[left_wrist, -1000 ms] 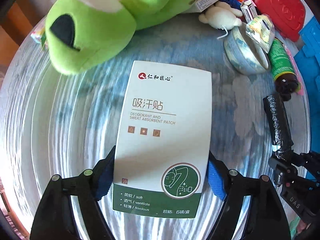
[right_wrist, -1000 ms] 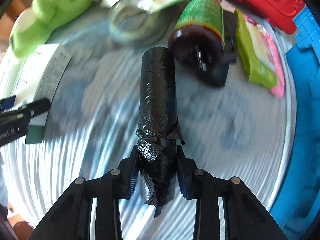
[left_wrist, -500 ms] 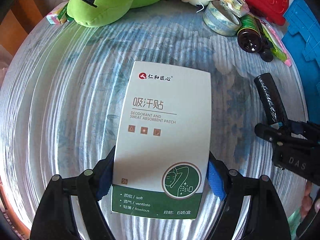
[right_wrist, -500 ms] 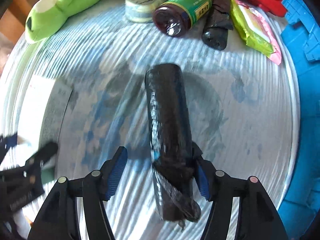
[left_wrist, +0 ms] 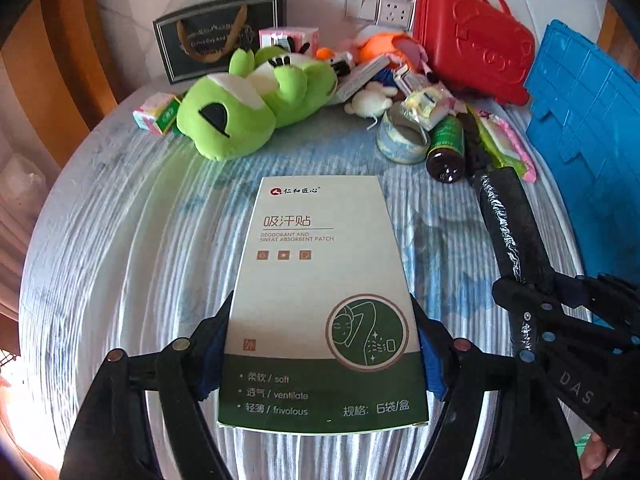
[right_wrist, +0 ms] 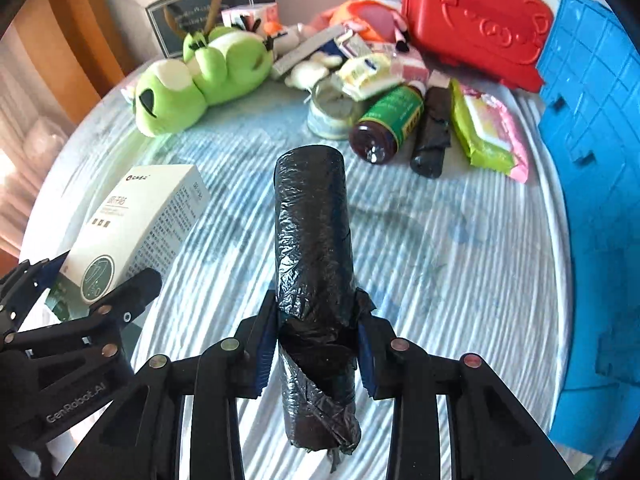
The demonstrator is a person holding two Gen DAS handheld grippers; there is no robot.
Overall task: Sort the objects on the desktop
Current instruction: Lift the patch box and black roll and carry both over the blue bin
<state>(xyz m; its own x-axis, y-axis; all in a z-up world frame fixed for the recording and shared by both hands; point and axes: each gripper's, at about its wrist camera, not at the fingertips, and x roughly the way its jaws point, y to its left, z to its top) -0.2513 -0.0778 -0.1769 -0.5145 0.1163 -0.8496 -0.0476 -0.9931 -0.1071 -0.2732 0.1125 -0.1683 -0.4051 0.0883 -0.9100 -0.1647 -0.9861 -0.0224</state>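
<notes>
Nearest the left wrist camera, the left gripper (left_wrist: 322, 354) pinches a white-and-green patch box (left_wrist: 320, 300) by its long sides, its jaws easing inward against the cardboard; the box's lower edge hides the fingertips behind it. The right gripper (right_wrist: 316, 344) is pressed tight on a black bin-bag roll (right_wrist: 314, 248), blue pads (right_wrist: 267, 348) biting into the crumpled plastic, and the roll's ragged tail hangs below the jaws. Both loads are held clear above the striped blue cloth (left_wrist: 120, 248).

From the right wrist camera the box (right_wrist: 140, 224) shows at the left, its small side print too fine to read, and the left gripper (right_wrist: 60, 300) is partly cut off by the picture's edge. From the left wrist camera the right gripper (left_wrist: 568, 320) sits at the right, with the roll (left_wrist: 510, 224) rising out of it.

Farther off lie a brown bottle (right_wrist: 386, 124), a second black roll (right_wrist: 432, 136), a tape ring (right_wrist: 332, 112), a wipes packet (right_wrist: 488, 132) and a green plush (right_wrist: 200, 76). Behind them stand a red case (right_wrist: 472, 20) and a blue crate (right_wrist: 592, 160), its right side cut off.

Compared with a second ago, both grippers have risen and pulled back: the clutter looks smaller and the wall is in view.
</notes>
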